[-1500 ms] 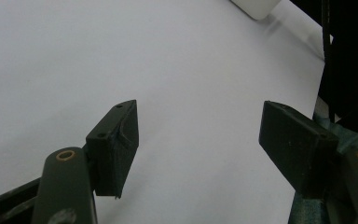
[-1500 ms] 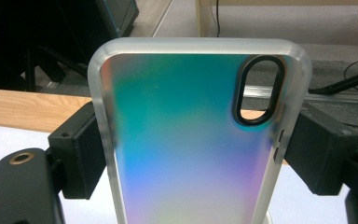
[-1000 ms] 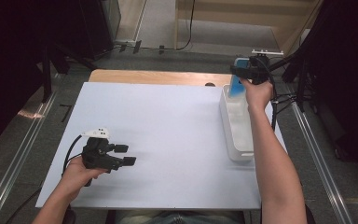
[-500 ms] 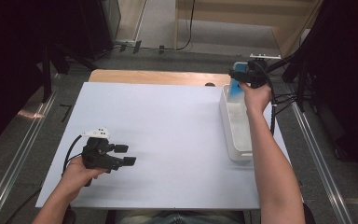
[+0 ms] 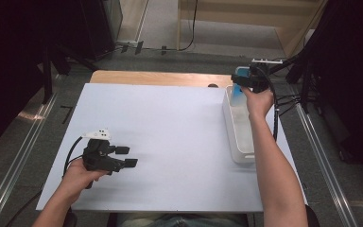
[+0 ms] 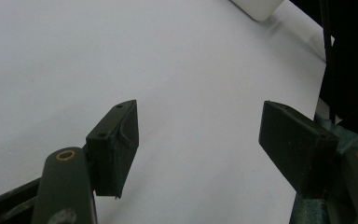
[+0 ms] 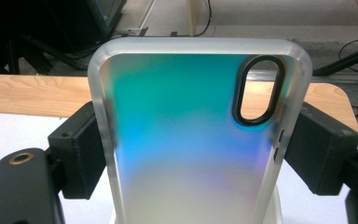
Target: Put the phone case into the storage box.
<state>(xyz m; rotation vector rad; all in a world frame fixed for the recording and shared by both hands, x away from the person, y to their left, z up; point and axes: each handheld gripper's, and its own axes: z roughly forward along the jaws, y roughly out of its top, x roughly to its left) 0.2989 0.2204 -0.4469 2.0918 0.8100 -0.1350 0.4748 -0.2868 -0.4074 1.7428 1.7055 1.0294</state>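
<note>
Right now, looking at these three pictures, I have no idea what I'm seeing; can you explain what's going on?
A person sits at a table covered with a white sheet, with a hand-held two-jaw gripper in each hand. One picture is taken from above; the other two come from cameras riding on the grippers. The left gripper rests low over the sheet, jaws open and holding nothing. The right gripper is shut on a translucent phone case with a blue-green sheen, gripping it by its side edges above the far end of a white bin.

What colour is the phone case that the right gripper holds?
The phone case is iridescent, green to blue to pale, with a frosted clear rim; the right gripper view shows it best.
</note>
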